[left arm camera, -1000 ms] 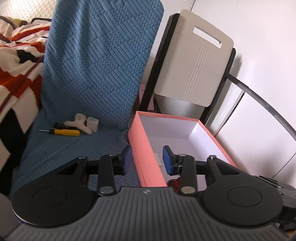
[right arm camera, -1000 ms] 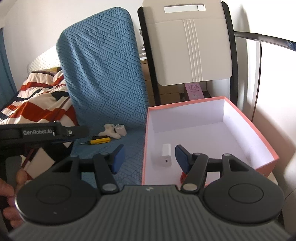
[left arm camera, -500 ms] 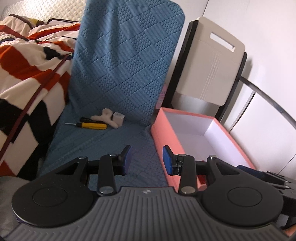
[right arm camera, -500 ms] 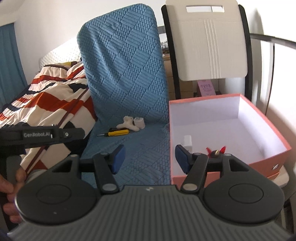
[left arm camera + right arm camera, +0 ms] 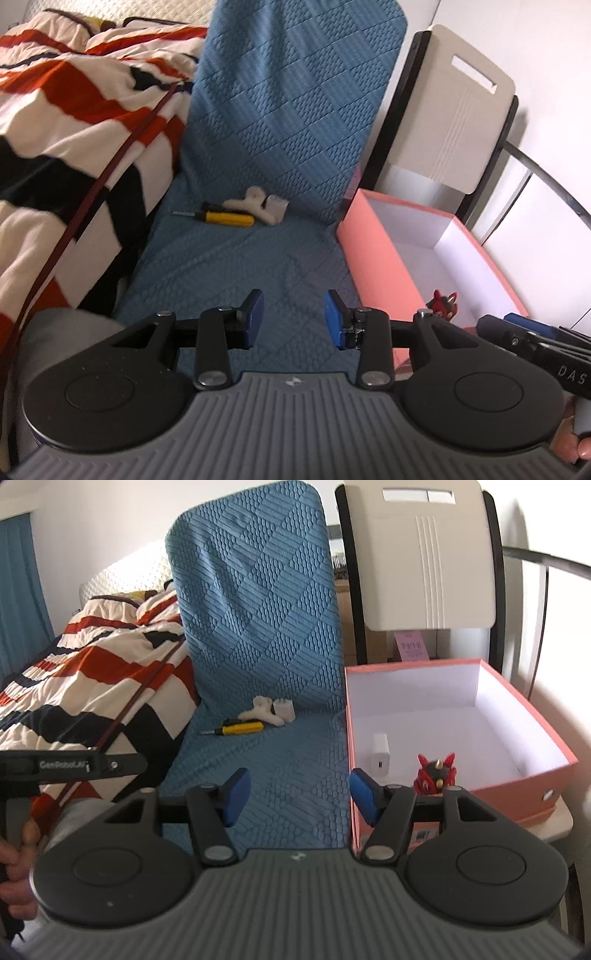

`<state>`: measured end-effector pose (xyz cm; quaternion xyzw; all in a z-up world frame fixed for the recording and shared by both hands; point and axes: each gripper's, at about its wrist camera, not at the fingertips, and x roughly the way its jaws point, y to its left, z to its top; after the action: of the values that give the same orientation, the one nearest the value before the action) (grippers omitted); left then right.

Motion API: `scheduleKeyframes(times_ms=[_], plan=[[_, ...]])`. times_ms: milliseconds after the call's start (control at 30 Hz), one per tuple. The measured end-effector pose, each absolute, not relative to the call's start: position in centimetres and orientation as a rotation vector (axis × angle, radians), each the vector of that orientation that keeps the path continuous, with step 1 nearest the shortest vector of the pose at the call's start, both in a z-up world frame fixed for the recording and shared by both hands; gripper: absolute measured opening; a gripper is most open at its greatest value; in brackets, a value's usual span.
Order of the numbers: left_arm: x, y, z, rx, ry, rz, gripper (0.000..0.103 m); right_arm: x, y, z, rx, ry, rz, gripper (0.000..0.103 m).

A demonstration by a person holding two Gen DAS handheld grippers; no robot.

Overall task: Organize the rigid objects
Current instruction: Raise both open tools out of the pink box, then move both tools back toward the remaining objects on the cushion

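Observation:
A pink box (image 5: pixel 532 775) with a white inside stands right of the blue chair seat (image 5: pixel 288 771); it also shows in the left wrist view (image 5: pixel 376 258). Inside it are a white charger (image 5: pixel 380 755) and a red horned figurine (image 5: pixel 436 773), which also shows in the left wrist view (image 5: pixel 445 301). On the seat's far end lie a yellow screwdriver (image 5: pixel 225 217), a white bone-shaped piece (image 5: pixel 251 203) and a small white plug (image 5: pixel 275 205). My left gripper (image 5: pixel 293 319) is open and empty over the seat. My right gripper (image 5: pixel 299 794) is open and empty, near the box's front left corner.
A striped red, black and cream blanket (image 5: pixel 66 122) covers the bed to the left. A white chair back (image 5: pixel 421 554) rises behind the box. A dark curved rail (image 5: pixel 546 177) runs along the right wall. The blue quilted chair back (image 5: pixel 255 590) stands behind the small items.
Both grippers have pulled back and to the left, away from the box. The figurine now stands in plain view inside the box. Both stay open.

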<state>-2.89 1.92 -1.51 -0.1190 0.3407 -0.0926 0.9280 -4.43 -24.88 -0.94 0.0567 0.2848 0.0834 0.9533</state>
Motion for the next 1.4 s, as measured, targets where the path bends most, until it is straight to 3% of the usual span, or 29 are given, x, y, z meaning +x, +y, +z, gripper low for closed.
scheduleKeyframes(times_ms=[500,600,833,1000,1167,1400], plan=[[-0.3,3.8,-3.8,-0.235,0.726,-0.16,0.043,-1.3,-23.2,-2.2,0.11,0.579,0.232,0.062],[1.6,3.8,-5.2,-0.217,0.753,-0.161,0.057,0.3,-22.5,-3.0,0.117,0.572,0.246,0.062],[5.9,3.6,-9.0,-0.173,0.806,-0.185,0.061,4.1,-21.7,-5.2,0.103,0.573,0.263,0.062],[8.7,2.4,-13.7,-0.188,0.863,-0.19,0.061,6.9,-21.4,-7.4,0.122,0.547,0.278,0.062],[10.7,1.0,-13.6,-0.101,0.803,-0.211,0.061,9.1,-20.8,-7.3,0.144,0.561,0.299,0.062],[15.1,2.3,-14.9,-0.176,0.85,-0.209,0.061,12.1,-20.6,-8.2,0.132,0.637,0.29,0.062]])
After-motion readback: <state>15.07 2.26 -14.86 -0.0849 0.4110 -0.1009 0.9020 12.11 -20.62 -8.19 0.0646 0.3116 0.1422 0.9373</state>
